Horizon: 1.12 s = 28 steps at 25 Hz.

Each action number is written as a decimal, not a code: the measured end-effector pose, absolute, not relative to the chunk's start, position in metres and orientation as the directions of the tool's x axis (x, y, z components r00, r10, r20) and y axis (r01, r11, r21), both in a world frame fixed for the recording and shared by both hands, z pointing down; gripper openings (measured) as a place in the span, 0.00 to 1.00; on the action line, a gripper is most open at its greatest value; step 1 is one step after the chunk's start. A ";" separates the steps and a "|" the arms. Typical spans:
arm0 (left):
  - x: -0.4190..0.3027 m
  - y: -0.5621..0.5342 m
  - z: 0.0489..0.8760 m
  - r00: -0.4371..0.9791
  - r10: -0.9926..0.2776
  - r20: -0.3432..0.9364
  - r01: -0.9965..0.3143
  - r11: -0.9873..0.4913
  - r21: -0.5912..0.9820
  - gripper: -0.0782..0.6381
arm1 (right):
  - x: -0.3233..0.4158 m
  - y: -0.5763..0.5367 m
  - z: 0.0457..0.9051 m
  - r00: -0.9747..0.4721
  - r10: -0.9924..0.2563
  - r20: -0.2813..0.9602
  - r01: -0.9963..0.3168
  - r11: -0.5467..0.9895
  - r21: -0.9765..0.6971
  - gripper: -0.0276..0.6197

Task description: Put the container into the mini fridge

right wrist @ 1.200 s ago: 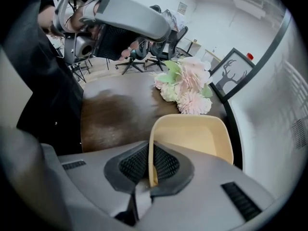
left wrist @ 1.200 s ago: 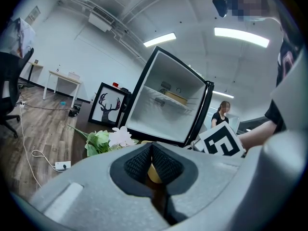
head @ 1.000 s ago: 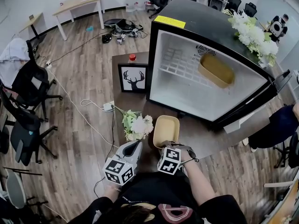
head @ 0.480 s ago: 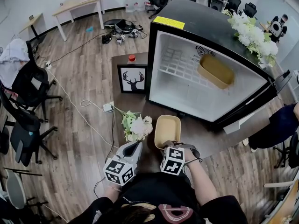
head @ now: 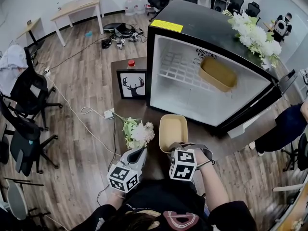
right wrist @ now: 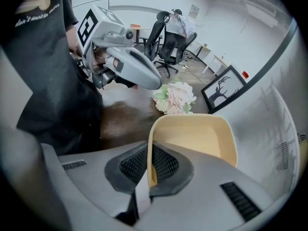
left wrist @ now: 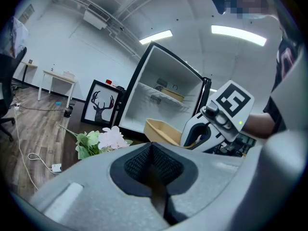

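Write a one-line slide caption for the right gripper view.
Right gripper shut on the rim of a tan container, flowers and a deer picture beyond.

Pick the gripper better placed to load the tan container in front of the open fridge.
Right. The right gripper is shut on the near rim of the container, facing the open mini fridge. The left gripper is shut, empty, beside the flowers.

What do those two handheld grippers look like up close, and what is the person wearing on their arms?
The left gripper and the right gripper both have smooth light-grey plastic shells that taper to a beak-like tip. Each carries a white cube printed with black square markers. The inner pads are black with a fine mesh texture. The person wears a black short-sleeved shirt.
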<state>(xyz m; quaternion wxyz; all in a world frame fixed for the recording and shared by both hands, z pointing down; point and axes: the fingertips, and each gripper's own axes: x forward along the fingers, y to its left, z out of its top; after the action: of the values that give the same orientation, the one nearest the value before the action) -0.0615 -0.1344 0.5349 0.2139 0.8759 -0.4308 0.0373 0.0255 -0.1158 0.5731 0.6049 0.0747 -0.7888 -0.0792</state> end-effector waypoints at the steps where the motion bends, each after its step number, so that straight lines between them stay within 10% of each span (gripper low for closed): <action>1: -0.060 -0.135 0.535 0.628 -0.737 0.250 -0.769 -0.540 0.343 0.12 | 0.026 -0.116 0.568 -0.259 -0.211 0.943 -0.016 0.977 0.214 0.06; 28: -0.041 -0.134 0.536 0.670 -0.699 0.251 -0.737 -0.584 0.341 0.12 | 0.017 -0.170 0.428 -0.318 -0.312 0.895 0.068 0.934 0.350 0.06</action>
<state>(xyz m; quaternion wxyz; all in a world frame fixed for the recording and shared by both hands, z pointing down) -0.0410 -0.1344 0.5363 0.2122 0.8888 -0.4038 0.0451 0.0174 -0.1696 0.4275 0.5788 0.0769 -0.7951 -0.1641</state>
